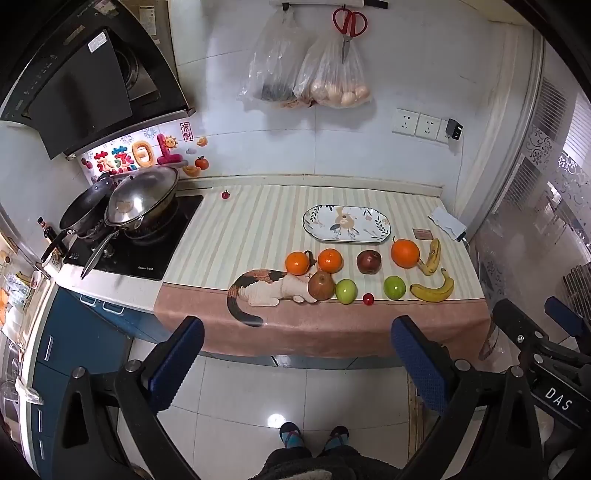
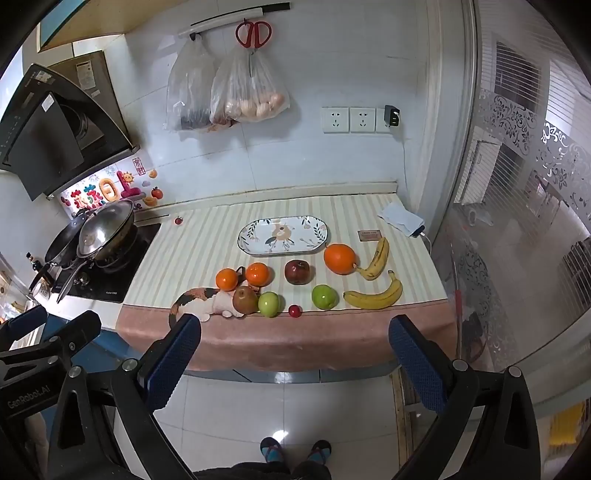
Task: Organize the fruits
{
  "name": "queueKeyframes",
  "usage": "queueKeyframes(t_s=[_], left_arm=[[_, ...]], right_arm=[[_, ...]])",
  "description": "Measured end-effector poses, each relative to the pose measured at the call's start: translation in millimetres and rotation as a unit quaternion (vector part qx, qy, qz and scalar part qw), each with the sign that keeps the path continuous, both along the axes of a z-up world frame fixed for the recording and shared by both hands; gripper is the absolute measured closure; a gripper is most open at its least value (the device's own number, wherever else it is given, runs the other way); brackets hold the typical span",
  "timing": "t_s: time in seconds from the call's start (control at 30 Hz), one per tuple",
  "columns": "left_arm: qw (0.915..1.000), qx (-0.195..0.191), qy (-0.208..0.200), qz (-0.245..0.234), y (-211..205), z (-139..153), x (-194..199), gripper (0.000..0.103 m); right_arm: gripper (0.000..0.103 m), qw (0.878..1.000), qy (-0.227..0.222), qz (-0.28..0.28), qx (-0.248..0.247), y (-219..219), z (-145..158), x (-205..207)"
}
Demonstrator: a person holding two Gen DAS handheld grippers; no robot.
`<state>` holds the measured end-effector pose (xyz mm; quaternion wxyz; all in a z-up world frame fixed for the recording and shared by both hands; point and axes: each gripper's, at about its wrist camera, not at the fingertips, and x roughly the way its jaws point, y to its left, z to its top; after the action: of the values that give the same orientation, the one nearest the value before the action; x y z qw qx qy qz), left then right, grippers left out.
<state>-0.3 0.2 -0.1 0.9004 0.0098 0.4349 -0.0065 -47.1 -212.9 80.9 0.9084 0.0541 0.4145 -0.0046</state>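
Fruits lie on the striped cloth of the counter: two small oranges (image 1: 297,263) (image 1: 330,260), a dark red apple (image 1: 368,261), a large orange (image 1: 405,253), two bananas (image 1: 434,288), two green apples (image 1: 346,291) (image 1: 394,287), a brown pear (image 1: 321,284) and a cherry tomato (image 1: 368,299). An empty patterned oval plate (image 1: 346,223) sits behind them. My left gripper (image 1: 295,334) is open and empty, held back off the counter's front edge. My right gripper (image 2: 294,332) is open and empty too, beside the left one. The fruits (image 2: 338,258) and plate (image 2: 282,236) show in the right wrist view.
A stove (image 1: 129,240) with two pans stands at the left. A second cherry tomato (image 1: 225,194) lies near the wall. A phone and cloth (image 1: 447,221) lie at the counter's right end. Bags and scissors (image 1: 349,22) hang on the wall. A glass door (image 2: 517,221) stands at the right.
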Motion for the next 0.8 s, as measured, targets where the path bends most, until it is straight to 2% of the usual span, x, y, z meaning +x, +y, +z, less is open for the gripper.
queueKeyframes(t_s=[0.8], left_arm=[[1.0000,-0.002,0.000,-0.002,-5,11,9,0.000]], right_arm=[[0.000,1.000,-0.004,-0.002,0.002,5,9,-4]])
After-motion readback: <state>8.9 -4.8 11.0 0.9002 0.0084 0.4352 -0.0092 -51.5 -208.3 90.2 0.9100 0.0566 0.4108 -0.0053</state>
